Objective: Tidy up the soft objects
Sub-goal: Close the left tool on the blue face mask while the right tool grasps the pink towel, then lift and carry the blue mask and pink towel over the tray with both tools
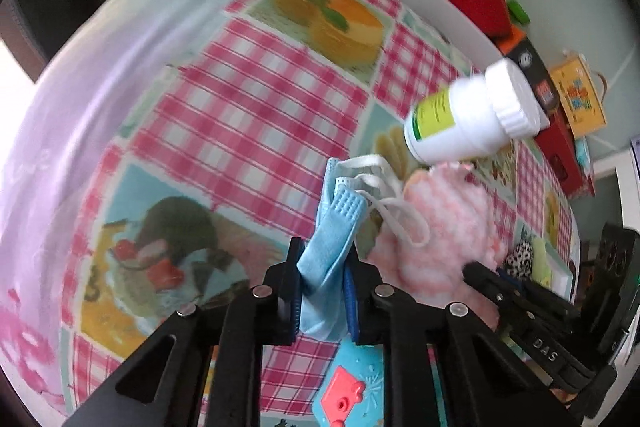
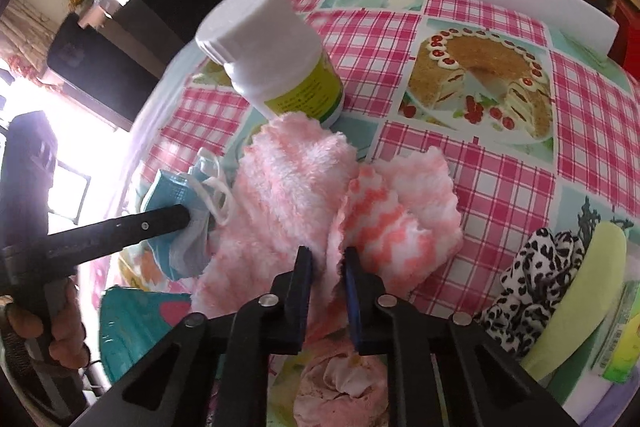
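One white pill bottle (image 2: 280, 55) stands at about twelve o'clock of the cloths. One blue face mask (image 1: 326, 259), with two white ear loops (image 1: 394, 215). One fluffy pink-and-white cloth (image 2: 288, 195), bunched into several folds. One leopard-print scrunchie (image 2: 532, 279) at three o'clock. One pale green sponge (image 2: 588, 291) beside it. One crumpled dusty-pink fabric (image 2: 344, 387) at six o'clock. One teal card (image 1: 352, 387) with a red shape. Two black tongs are in view.

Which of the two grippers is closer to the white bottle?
Left. The left gripper pinches the blue mask just below the white bottle; the right gripper grips the pink towel farther off.
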A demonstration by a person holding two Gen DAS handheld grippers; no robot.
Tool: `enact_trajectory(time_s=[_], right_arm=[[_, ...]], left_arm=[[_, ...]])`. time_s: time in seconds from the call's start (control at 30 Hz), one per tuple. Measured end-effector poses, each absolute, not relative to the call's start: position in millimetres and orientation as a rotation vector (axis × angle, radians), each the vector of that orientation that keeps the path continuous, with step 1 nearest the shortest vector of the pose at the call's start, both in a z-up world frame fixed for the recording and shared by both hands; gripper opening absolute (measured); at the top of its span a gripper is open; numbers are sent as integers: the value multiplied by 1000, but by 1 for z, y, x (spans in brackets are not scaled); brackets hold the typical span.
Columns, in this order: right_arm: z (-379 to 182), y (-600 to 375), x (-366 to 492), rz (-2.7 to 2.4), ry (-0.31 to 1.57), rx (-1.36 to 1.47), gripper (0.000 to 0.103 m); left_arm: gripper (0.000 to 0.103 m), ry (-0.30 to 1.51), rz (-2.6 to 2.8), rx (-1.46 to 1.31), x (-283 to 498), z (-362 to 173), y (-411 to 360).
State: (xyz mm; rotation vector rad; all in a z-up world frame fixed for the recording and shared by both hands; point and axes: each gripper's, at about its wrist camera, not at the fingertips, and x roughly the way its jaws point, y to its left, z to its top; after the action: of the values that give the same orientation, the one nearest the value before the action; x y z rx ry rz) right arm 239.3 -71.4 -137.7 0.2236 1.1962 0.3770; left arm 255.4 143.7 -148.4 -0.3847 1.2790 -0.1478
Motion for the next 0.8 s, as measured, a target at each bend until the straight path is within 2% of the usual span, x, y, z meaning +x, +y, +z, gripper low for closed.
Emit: enact_trajectory(time_s=[0.23, 0.47, 0.8], right_arm=[[-126, -99, 223, 391, 1115, 366, 15], [-103, -118, 214, 395, 1044, 420, 15], [-70, -130, 211, 389, 960, 468, 15]], left_arm=[[17, 1164, -94, -488, 238, -110, 176], [17, 1073, -54, -520, 221, -85, 164], [17, 1037, -79, -628, 220, -73, 135]])
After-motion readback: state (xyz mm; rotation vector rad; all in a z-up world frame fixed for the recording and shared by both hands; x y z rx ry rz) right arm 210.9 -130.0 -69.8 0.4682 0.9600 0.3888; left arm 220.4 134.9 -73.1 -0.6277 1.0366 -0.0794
